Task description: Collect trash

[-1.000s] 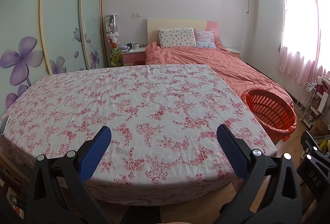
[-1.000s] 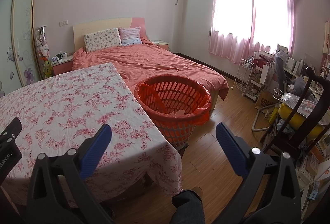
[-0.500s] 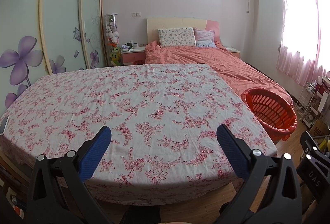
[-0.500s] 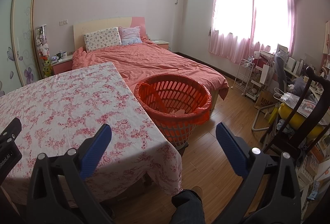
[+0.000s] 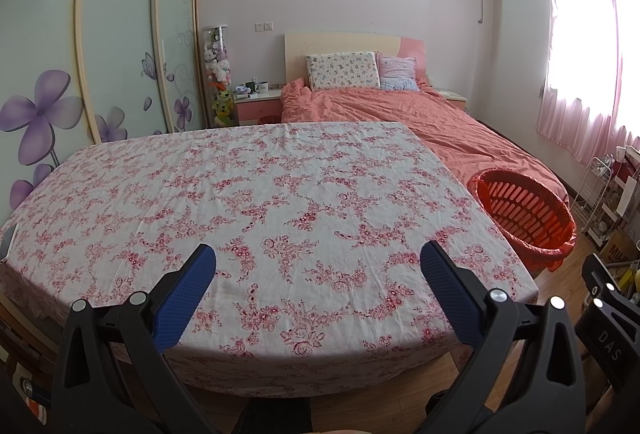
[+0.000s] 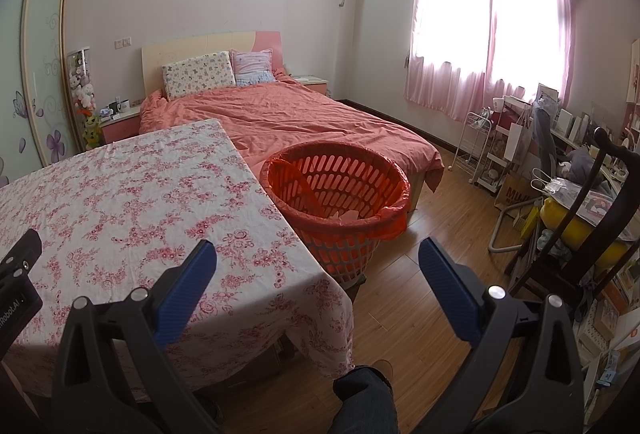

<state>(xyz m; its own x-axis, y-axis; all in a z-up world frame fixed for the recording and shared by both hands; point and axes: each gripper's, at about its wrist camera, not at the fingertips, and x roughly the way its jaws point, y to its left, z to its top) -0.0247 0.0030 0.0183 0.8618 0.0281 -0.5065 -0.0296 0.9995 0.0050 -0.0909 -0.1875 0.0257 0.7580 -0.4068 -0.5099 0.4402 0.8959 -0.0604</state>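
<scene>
An orange slatted basket (image 6: 335, 194) lined with an orange bag stands on the wood floor at the table's right side; it also shows in the left wrist view (image 5: 524, 212). Pale scraps lie at its bottom. The table (image 5: 256, 194) wears a white cloth with pink flowers, and I see no loose trash on it. My left gripper (image 5: 318, 266) is open and empty above the table's near edge. My right gripper (image 6: 318, 262) is open and empty over the table's near right corner, short of the basket.
A bed (image 6: 296, 118) with a coral cover lies behind the table and basket. A sliding wardrobe (image 5: 100, 46) lines the left wall. A dark chair (image 6: 592, 218), a white cart (image 6: 478, 150) and cluttered shelves fill the right side. The person's leg (image 6: 364, 398) shows below.
</scene>
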